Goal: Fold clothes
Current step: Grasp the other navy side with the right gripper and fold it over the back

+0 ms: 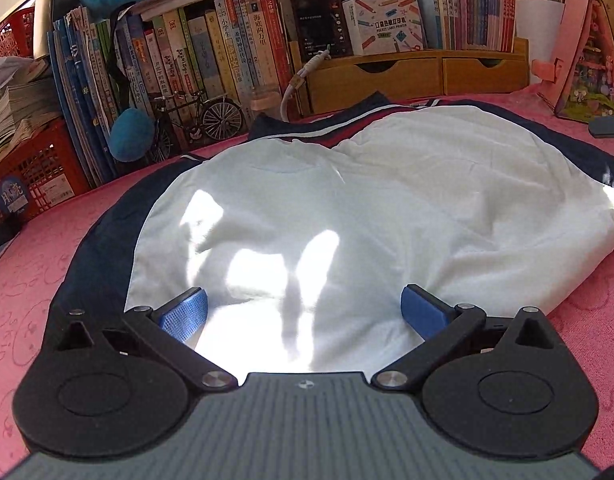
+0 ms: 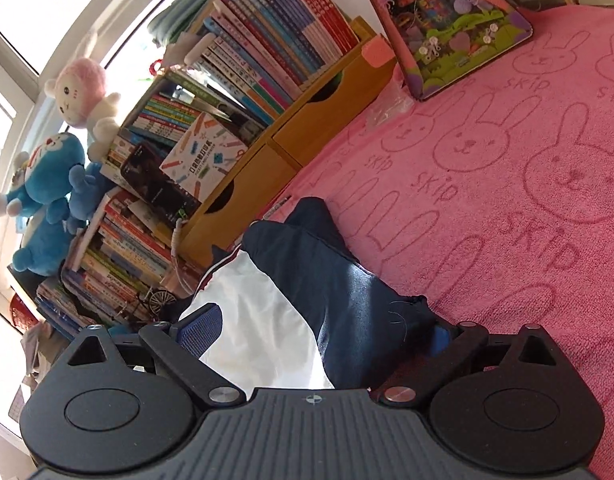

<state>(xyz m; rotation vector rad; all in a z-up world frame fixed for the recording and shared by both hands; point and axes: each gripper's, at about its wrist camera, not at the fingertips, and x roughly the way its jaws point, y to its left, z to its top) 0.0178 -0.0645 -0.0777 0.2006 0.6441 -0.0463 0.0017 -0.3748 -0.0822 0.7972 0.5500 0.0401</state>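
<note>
So the white and navy jacket (image 1: 347, 208) lies spread on the pink bunny towel (image 2: 507, 160) covering the tabletop, in front of the bookshelf (image 1: 211, 48). Looks like thin, slick, floppy fabric: light, but it'll slide and sag, so I'd pinch at a hem or seam. The left hand-held gripper (image 1: 303, 308) hovers wide open over the white panel, holding nothing. The right hand-held gripper (image 2: 319, 332) also looks spread, with cloth bunched between its fingers; can't tell if it's actually clamped.

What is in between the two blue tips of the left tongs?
White cloth of the navy-and-white garment, sunlit, fills the gap of the open left tongs. The left wrist view shows it.
</note>
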